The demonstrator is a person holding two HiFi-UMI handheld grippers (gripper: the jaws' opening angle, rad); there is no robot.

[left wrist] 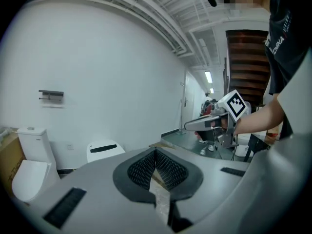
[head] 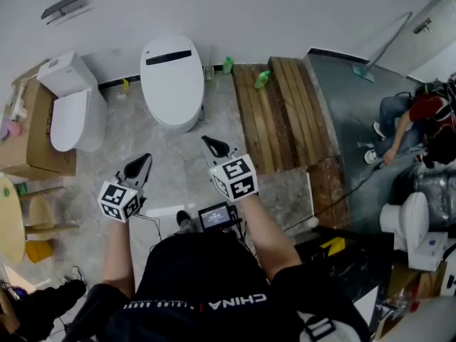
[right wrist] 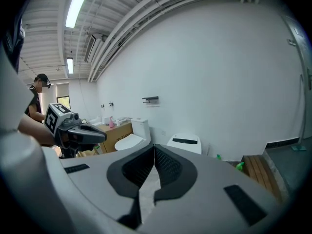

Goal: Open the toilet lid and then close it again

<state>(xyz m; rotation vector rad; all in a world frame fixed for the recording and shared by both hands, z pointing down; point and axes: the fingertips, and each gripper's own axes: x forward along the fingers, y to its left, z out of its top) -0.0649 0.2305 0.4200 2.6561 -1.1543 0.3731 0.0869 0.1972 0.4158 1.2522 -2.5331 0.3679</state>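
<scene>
Head view: the toilet [head: 171, 84] stands against the far wall, with its lid [head: 172, 73] lying down flat. The lid's long axis runs from the wall twd. the person, the black-strip end by the wall and the free front edge nearest the grippers. The left gripper [head: 144, 160] and right gripper [head: 212, 147] are both held well short of it, over the marble floor [head: 128, 130]. The bowl lies ahead and betw. the two. The right gripper is judged the nearer, w/ the front edge just up-left of its tip. A second toilet [head: 71, 112] is seen at left beside a cardboard box [head: 28, 144], and wooden planks [head: 285, 105] at right. A closed lid fits either a lid yet to be raised or one lowered again; which of the two cannot be settled here.

Left gripper view: the jaws are pressed together w/ nothing betw. them. The toilet [left wrist: 104, 150] is seen beyond, left of the jaw line and well apart. The right gripper [left wrist: 187, 127] is held level at right.

Right gripper view: the jaws are likewise pressed together and empty. The toilet [right wrist: 185, 143] sits ahead, slightly right of the jaw line, lid down. The second toilet [right wrist: 131, 139] is seen further left. The approach is open, w/ bare floor in front of the bowl and plain white wall behind.
</scene>
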